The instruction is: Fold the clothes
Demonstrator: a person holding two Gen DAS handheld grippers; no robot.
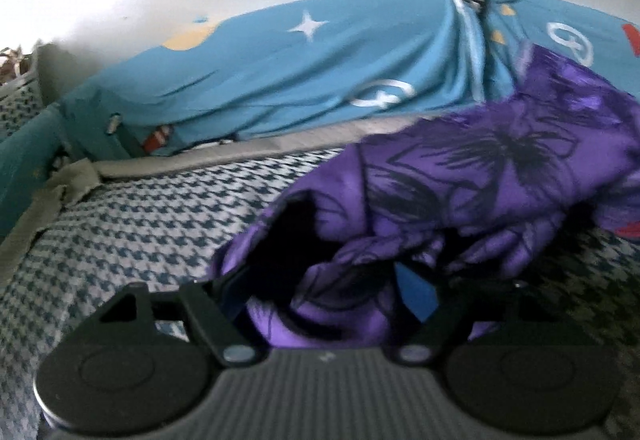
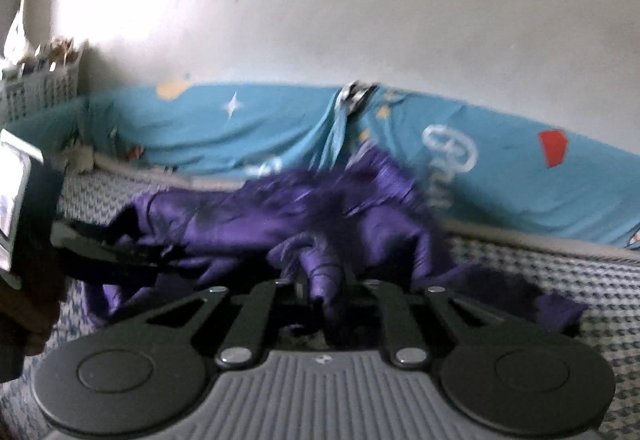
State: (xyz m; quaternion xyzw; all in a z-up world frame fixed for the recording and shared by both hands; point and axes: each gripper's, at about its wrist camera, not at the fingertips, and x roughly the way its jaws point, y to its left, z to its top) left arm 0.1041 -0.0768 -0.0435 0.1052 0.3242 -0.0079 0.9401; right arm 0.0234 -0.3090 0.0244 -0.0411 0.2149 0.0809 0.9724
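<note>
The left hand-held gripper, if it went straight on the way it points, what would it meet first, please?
Most likely the purple garment: it is bunched directly ahead of the left hand-held gripper, some already between its open jaws. The blue sheet lies farther back, though blur leaves depth unclear.

Purple garment [image 1: 460, 175] hides left claw [image 1: 328, 292] fingertips.

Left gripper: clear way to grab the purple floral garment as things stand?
Probably yes. The left gripper stands open with the crumpled purple floral garment bunched between its fingers on the houndstooth bedcover; nothing blocks it.
</note>
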